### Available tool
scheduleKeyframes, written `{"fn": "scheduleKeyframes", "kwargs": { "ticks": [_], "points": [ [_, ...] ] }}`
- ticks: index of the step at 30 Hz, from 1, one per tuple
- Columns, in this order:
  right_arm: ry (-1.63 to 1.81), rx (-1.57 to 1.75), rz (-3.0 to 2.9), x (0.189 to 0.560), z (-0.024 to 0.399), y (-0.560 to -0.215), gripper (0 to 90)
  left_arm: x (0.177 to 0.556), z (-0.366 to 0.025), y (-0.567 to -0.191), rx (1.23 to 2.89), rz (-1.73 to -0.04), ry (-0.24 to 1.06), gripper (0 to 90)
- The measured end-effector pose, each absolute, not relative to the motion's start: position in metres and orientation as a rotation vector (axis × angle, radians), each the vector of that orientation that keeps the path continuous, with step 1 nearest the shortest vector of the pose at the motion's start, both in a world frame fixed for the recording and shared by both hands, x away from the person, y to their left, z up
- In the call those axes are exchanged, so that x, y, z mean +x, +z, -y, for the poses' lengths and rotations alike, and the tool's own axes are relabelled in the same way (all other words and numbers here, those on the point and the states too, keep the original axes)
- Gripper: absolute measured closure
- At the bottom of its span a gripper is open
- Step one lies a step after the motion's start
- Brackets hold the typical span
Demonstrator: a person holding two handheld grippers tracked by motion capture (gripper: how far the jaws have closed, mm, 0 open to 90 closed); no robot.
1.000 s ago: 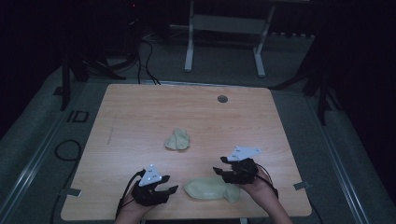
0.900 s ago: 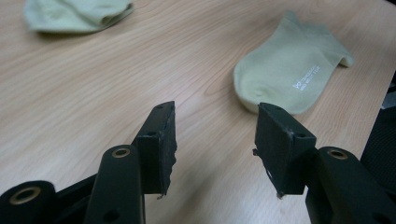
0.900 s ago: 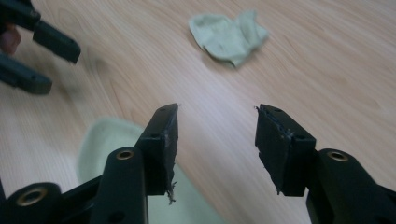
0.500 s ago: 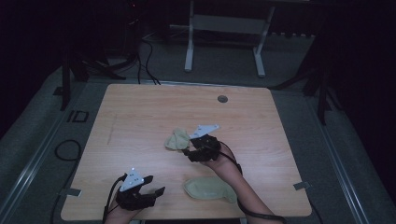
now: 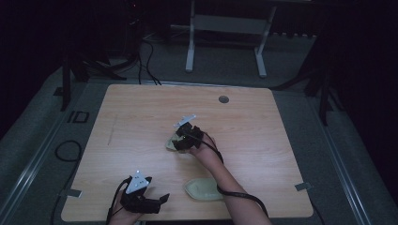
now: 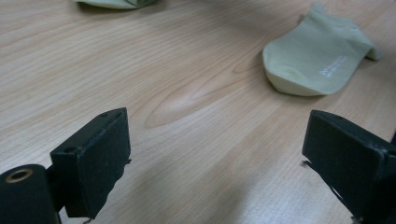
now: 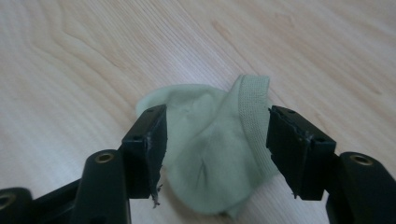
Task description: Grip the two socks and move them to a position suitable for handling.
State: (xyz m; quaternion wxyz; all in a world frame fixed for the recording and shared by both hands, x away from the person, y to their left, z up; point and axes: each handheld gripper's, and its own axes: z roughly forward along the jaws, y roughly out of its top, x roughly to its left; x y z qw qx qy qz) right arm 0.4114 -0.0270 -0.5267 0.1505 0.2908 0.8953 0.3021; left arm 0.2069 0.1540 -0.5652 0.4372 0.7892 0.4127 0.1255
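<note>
Crumpled pale green sock (image 7: 219, 158) lies mid-bench, ribbed cuff up. Right gripper (image 5: 184, 139) sits over it, jaws spread either side of the sock, not yet closed on it. Second sock (image 5: 202, 189) lies flat near the bench's (image 5: 263, 136) front edge, beside the right forearm. Left gripper (image 5: 149, 202) hovers at front-left, jaws wide, holding nothing, flat sock just ahead of it.

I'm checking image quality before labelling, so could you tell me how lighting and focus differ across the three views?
High view: dim, dark surroundings, table lit. Left gripper view: bright, flat sock sharp, jaws soft. Right gripper view: bright, crumpled sock fairly sharp, far wood washed out.
</note>
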Motion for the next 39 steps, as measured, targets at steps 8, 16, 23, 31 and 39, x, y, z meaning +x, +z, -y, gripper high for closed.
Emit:
{"fn": "scheduleKeyframes", "kwargs": {
  "ticks": [8,16,23,31,39],
  "points": [
    [0.765,0.869,-2.573,0.424,0.018,-0.549,31.6,0.208,-0.156,-0.567,1.974,-1.043,0.327,5.4],
    [0.854,0.893,-2.593,0.417,0.019,-0.554,47.5,0.209,-0.157,-0.567,1.968,-1.049,0.333,5.4],
    [0.823,0.850,-2.596,0.412,0.013,-0.552,72.9,0.209,-0.158,-0.568,1.968,-1.053,0.332,5.4],
    [0.789,0.835,-2.574,0.408,0.017,-0.539,75.8,0.210,-0.160,-0.568,1.960,-1.062,0.333,5.4],
    [0.819,0.867,-2.538,0.403,0.044,-0.521,75.7,0.209,-0.159,-0.567,1.958,-1.059,0.335,5.4]
  ]
}}
